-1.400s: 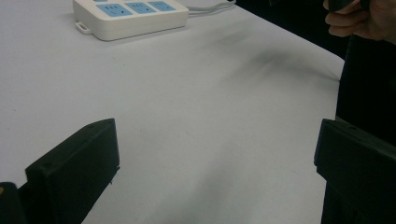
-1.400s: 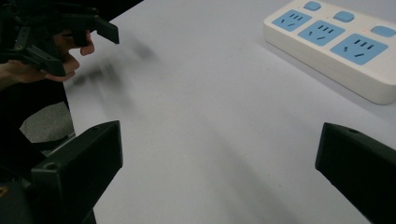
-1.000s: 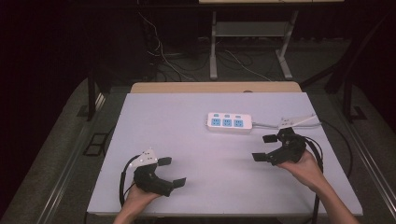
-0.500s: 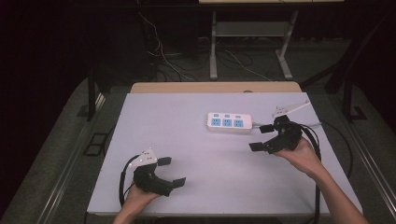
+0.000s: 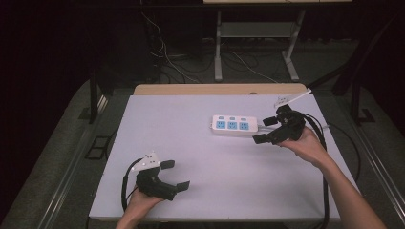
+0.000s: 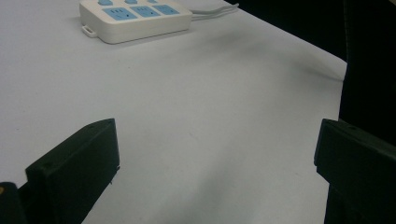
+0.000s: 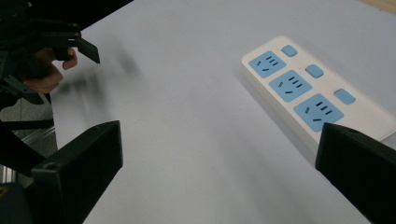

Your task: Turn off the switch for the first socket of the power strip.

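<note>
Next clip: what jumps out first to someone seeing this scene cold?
A white power strip with three blue sockets lies on the far right part of the pale table. The right gripper hovers at its cable end, jaws open. The left gripper sits near the front left edge, also open and holding nothing.

White table [image 5: 200, 119]; wooden board [image 5: 219, 89] behind; floor cables [image 5: 167, 57].
</note>
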`<state>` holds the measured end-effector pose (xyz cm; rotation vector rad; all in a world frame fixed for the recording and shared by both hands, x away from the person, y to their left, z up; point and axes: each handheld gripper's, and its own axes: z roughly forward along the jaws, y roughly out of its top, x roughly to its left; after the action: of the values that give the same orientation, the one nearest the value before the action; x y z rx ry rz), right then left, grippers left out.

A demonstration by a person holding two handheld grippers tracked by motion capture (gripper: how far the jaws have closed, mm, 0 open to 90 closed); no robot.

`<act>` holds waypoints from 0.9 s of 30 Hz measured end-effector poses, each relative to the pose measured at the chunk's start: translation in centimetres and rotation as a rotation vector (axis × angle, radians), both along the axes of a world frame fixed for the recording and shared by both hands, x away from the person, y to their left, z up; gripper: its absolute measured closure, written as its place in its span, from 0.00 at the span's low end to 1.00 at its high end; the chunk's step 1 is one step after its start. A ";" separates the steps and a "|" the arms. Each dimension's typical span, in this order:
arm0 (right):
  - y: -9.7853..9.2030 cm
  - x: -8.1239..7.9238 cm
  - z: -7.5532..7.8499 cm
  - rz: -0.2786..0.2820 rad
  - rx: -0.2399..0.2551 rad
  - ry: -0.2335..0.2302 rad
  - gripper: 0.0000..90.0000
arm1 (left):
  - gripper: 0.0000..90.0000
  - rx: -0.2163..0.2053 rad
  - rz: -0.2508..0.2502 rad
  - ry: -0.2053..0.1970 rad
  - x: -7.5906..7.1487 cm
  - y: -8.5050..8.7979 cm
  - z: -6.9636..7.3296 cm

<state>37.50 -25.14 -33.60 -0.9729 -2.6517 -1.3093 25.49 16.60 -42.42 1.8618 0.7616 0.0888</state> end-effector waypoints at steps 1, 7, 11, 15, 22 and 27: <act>0.1 0.2 0.1 -0.002 -0.006 0.001 0.01 | 0.00 -0.001 0.000 0.001 0.0 0.0 0.0; 0.4 1.2 0.4 -0.003 -0.040 0.002 0.00 | 0.00 -0.002 0.000 0.000 0.0 0.0 0.0; 0.7 1.8 0.6 -0.004 -0.052 0.006 0.01 | 0.00 -0.001 -0.001 0.001 0.0 0.0 0.0; 0.8 2.3 0.8 -0.003 -0.061 0.006 0.00 | 0.00 -0.001 -0.003 0.001 0.0 0.0 0.0; 1.2 3.5 1.0 -0.013 -0.072 0.015 0.00 | 0.00 -0.006 -0.001 0.005 0.0 0.1 0.0; 1.6 4.7 1.3 -0.026 -0.071 0.027 0.01 | 0.00 0.007 -0.002 0.010 0.1 0.1 -0.1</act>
<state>42.15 -23.55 -32.34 -1.0285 -2.6914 -1.2061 25.59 16.66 -42.50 1.8707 0.7675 0.0815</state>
